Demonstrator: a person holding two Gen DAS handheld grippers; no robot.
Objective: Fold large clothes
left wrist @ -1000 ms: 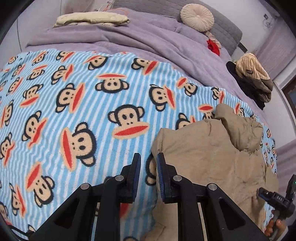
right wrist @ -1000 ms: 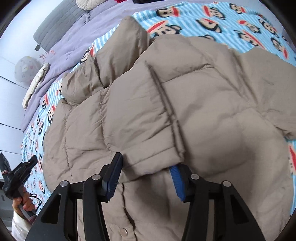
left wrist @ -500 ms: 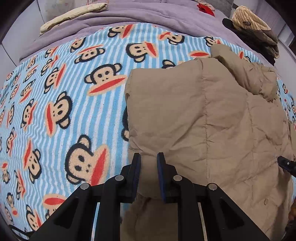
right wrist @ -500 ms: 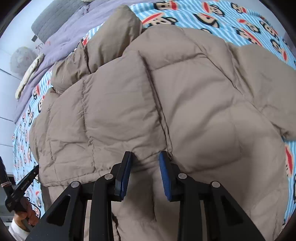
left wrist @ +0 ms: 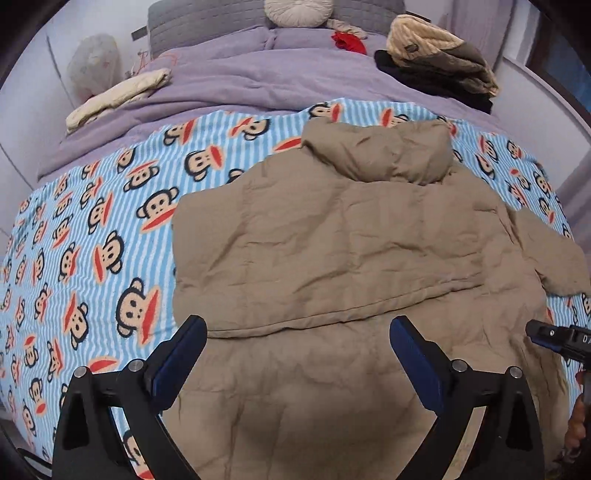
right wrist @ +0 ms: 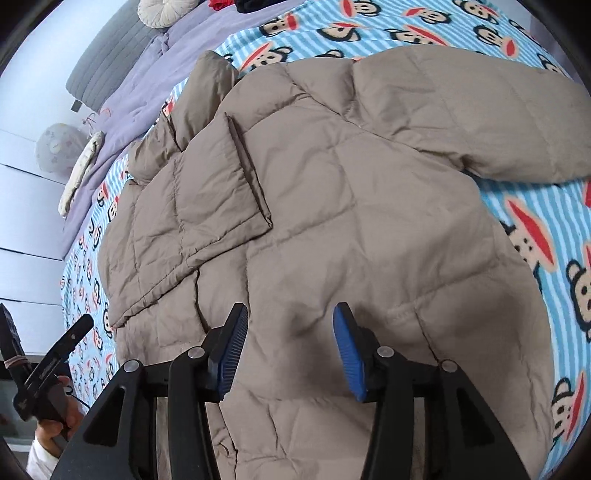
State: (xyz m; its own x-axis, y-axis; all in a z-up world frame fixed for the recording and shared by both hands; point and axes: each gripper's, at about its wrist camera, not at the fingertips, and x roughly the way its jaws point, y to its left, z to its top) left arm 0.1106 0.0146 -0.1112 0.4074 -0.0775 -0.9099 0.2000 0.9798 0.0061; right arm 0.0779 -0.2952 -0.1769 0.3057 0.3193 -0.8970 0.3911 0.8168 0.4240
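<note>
A tan quilted puffer jacket [left wrist: 332, 240] lies flat on the monkey-print blanket [left wrist: 92, 229], hood toward the pillows. Its left sleeve is folded across the body; the fold edge runs across the left wrist view. The right sleeve [right wrist: 480, 110] sticks out to the side. The jacket also fills the right wrist view [right wrist: 351, 221]. My left gripper [left wrist: 299, 354] is open and empty, above the jacket's lower part. My right gripper [right wrist: 291, 343] is open and empty, above the jacket's hem area. The right gripper also shows at the edge of the left wrist view [left wrist: 554, 338].
A purple duvet [left wrist: 258, 74] covers the head of the bed. On it lie a folded cream garment [left wrist: 118, 96], a pile of dark and striped clothes [left wrist: 439, 62], a red item [left wrist: 349, 40] and a round cushion [left wrist: 295, 9]. The bed's right edge is close.
Both grippers were shut on the jacket's sleeve half a second ago and have opened and let go. The sleeve now lies folded across the jacket's body. Both grippers have pulled back.
</note>
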